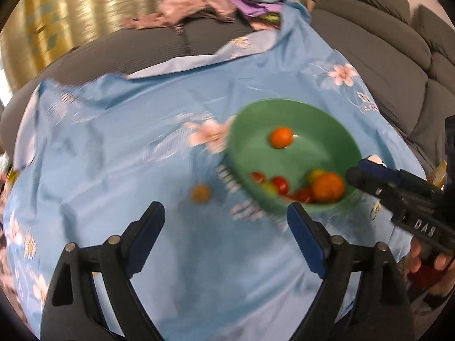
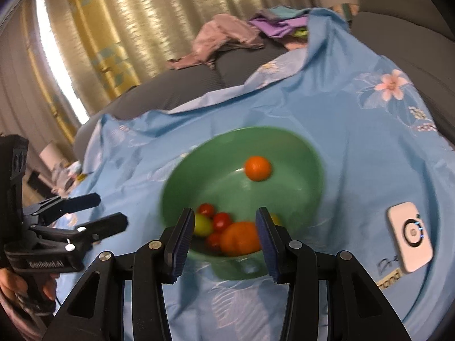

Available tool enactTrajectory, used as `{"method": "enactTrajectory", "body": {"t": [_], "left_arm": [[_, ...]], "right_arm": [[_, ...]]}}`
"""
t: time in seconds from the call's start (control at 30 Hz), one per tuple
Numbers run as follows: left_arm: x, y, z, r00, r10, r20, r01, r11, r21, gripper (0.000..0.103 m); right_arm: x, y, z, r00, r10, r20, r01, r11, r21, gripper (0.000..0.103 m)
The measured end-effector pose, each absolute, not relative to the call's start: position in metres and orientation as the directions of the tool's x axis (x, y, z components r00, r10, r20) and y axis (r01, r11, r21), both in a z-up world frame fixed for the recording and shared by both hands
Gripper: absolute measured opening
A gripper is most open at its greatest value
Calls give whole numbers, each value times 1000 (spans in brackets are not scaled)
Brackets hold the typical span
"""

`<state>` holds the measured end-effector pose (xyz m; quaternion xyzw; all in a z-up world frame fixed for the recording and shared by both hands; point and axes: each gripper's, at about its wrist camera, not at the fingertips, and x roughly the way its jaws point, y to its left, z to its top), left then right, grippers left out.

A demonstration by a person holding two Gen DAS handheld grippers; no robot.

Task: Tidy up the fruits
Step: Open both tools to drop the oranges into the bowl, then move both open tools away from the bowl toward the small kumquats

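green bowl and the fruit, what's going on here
A person holds a two-finger gripper in each hand over a blue floral cloth, sorting fruit into a green bowl. The bowl already holds two oranges, several red tomatoes and some yellow-green fruit. One small orange fruit lies on the cloth outside the bowl. The left gripper is open and empty near it; the right gripper is open at the bowl's near rim.

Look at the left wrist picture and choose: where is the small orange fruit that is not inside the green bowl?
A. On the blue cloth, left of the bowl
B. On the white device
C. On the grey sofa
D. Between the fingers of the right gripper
A: the small orange fruit lies on the blue cloth, apart from the green bowl and left of it.
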<state>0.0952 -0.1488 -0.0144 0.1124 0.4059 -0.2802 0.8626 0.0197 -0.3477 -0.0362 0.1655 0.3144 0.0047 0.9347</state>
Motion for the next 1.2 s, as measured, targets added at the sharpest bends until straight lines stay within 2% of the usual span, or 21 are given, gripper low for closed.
{"method": "enactTrajectory", "body": {"t": [0.23, 0.43, 0.6, 0.77, 1.0, 1.13, 1.2], "left_arm": [[62, -37, -24, 565, -387, -729, 451, 885, -120, 88], [47, 24, -46, 573, -353, -740, 353, 921, -166, 88], [68, 25, -49, 557, -403, -726, 380, 901, -209, 87], [103, 6, -62, 520, -419, -744, 433, 880, -193, 87], [147, -6, -96, 475, -314, -822, 409, 906, -110, 87], [150, -7, -103, 450, -311, -837, 424, 899, -107, 86], [146, -6, -98, 435, -366, -823, 453, 878, -152, 80]], "right_arm": [[21, -298, -33, 787, 232, -571, -61, 951, 303, 45], [34, -249, -44, 731, 313, -606, -160, 942, 294, 45], [47, -218, -51, 684, 342, -644, -203, 937, 283, 45], [54, -206, -55, 664, 337, -668, -219, 941, 257, 46], [67, -206, -66, 646, 327, -689, -206, 945, 255, 45], [73, -210, -70, 645, 325, -692, -195, 945, 262, 45], [75, -212, -72, 644, 324, -693, -190, 945, 265, 45]]}}
